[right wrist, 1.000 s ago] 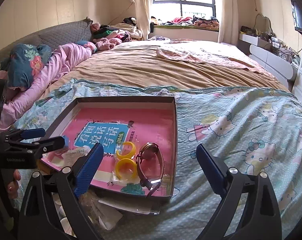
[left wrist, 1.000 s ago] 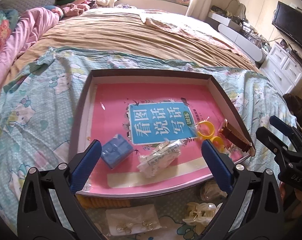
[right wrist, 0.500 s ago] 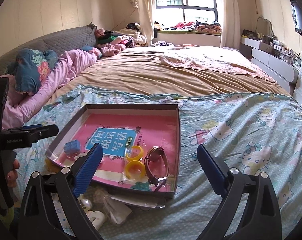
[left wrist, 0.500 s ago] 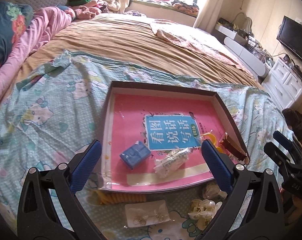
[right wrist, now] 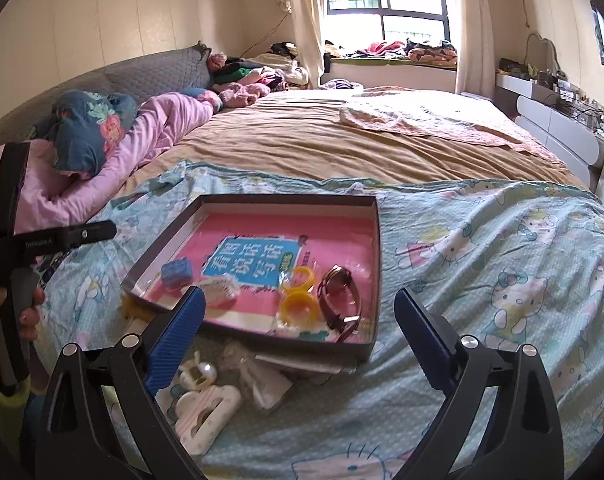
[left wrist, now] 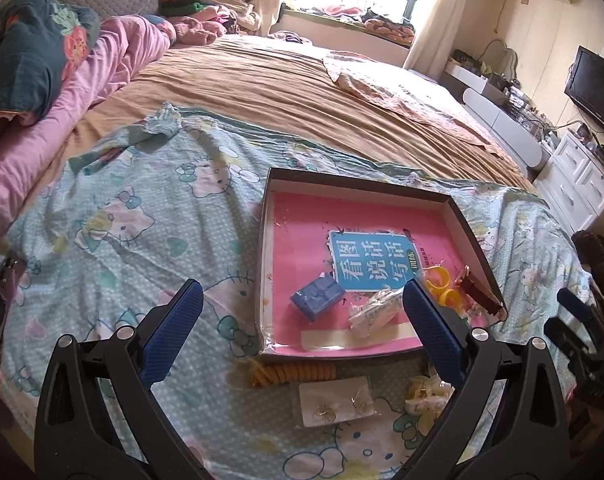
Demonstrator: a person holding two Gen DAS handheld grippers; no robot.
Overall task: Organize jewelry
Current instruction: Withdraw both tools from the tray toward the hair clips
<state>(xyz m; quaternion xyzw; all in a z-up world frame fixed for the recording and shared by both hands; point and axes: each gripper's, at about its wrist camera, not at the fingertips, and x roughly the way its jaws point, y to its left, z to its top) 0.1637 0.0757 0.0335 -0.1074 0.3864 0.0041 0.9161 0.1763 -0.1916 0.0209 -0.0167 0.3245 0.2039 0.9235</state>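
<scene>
Both the left hand-held gripper [left wrist: 302,316] and the right hand-held gripper [right wrist: 297,320] are spread wide and empty above the bed [left wrist: 261,92]. Nearest lie an earring card [left wrist: 336,400] and hair clips [right wrist: 205,408]. Beyond, the tray [right wrist: 376,240] holds a blue box [left wrist: 317,301], yellow rings [right wrist: 299,292] and a watch [right wrist: 340,296].

1. This was a bedroom in a home: a wide bed [right wrist: 342,140] filled most of the room.
2. A pink quilt [left wrist: 113,56] and pillows lay bunched at the headboard [right wrist: 149,76].
3. A curtained window [right wrist: 386,4] had clothes [right wrist: 402,50] heaped on its sill.
4. A television [left wrist: 596,88] hung above white drawers [left wrist: 578,180].
</scene>
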